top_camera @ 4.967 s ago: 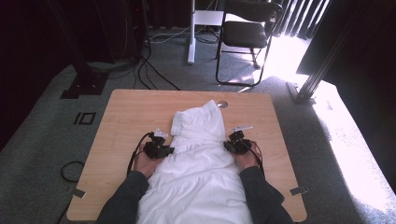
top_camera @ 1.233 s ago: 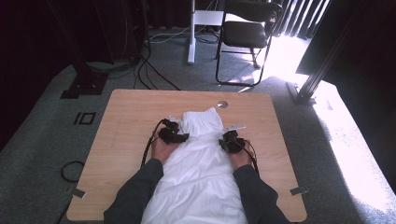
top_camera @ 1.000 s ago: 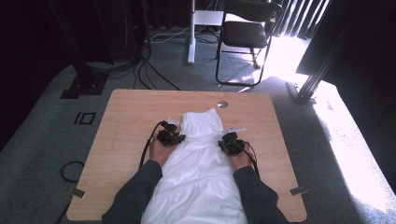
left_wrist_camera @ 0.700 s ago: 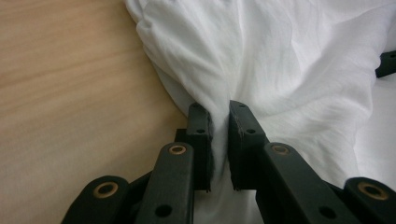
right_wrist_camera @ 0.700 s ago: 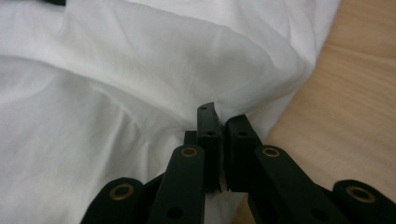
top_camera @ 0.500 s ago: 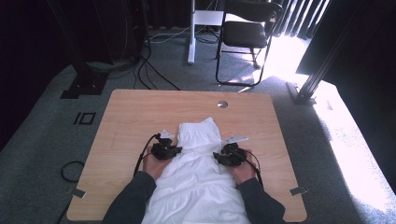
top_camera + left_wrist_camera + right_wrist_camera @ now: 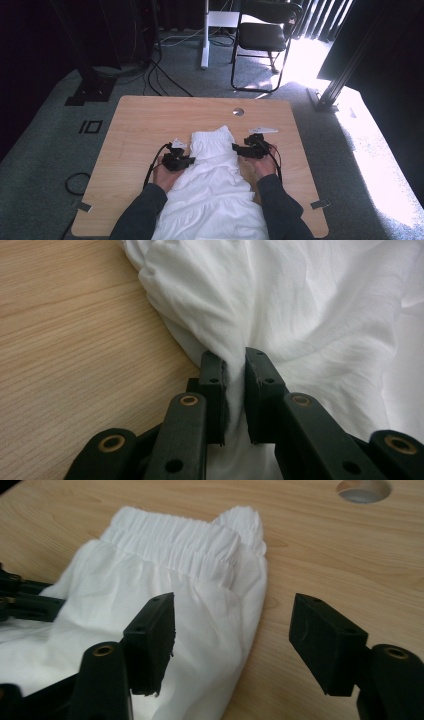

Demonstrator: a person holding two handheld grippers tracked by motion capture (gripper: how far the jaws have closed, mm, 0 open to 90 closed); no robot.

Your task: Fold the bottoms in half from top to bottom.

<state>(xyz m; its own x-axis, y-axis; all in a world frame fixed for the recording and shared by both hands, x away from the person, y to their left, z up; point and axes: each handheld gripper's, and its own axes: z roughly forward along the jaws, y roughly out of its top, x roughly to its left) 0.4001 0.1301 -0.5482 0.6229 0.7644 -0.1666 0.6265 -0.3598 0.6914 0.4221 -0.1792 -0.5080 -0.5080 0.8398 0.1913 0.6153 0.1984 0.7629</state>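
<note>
I see the wooden desk across the middle of the high view, with the white garment lying from its centre down to the bottom edge, elastic waistband at the top. My left hand-held gripper pinches a fold of cloth at the garment's left edge. My right hand-held gripper has just been opening and stands spread at the right edge, its pads off the cloth.

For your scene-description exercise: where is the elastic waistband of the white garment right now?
In the high view the waistband lies at the garment's far end, mid-table between the left gripper and right gripper, nearer than the round hole.
</note>
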